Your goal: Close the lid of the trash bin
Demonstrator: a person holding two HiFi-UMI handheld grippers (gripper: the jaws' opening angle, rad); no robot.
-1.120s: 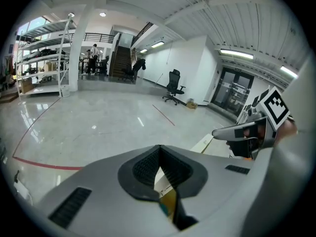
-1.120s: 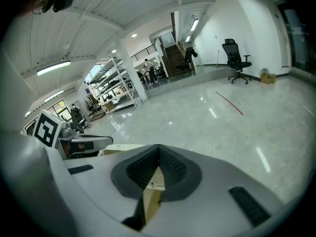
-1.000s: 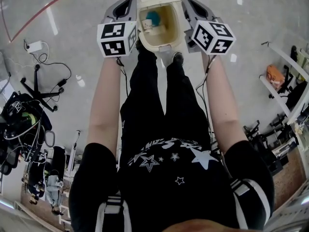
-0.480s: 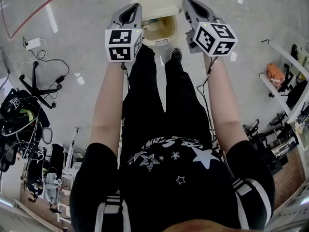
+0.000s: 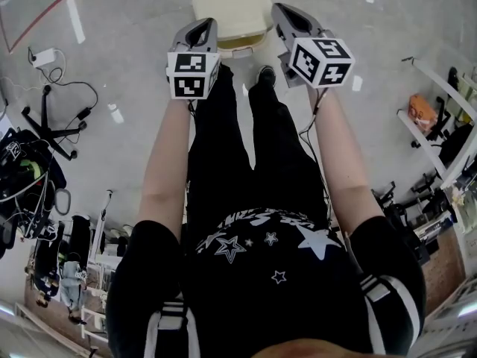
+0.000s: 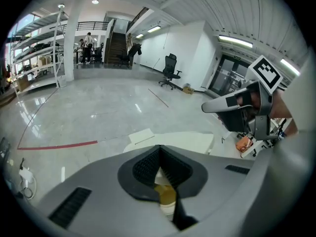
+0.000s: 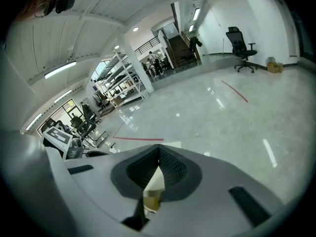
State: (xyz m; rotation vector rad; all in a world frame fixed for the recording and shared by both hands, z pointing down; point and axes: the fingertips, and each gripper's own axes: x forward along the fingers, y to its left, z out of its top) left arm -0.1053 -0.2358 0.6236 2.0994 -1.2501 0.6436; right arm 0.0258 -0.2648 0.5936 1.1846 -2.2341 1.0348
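Observation:
The cream trash bin stands on the floor at the top of the head view, just past the person's shoes. Its lid lies down over the opening, with a thin yellowish strip showing at the near edge. My left gripper hovers by the bin's near left corner and my right gripper by its right side. Both are shut on nothing. In the left gripper view the jaws meet over the cream lid. The right gripper view shows shut jaws with a bit of the bin behind.
Cables and a power strip lie on the floor at the left, with a chair base and a heap of gear nearer. Racks and an orange object stand at the right. A red floor line runs at the top left.
The bin's lid has come down from wide open, hiding the rubbish inside. Both grippers drew nearer to me, the left one also shifting right.

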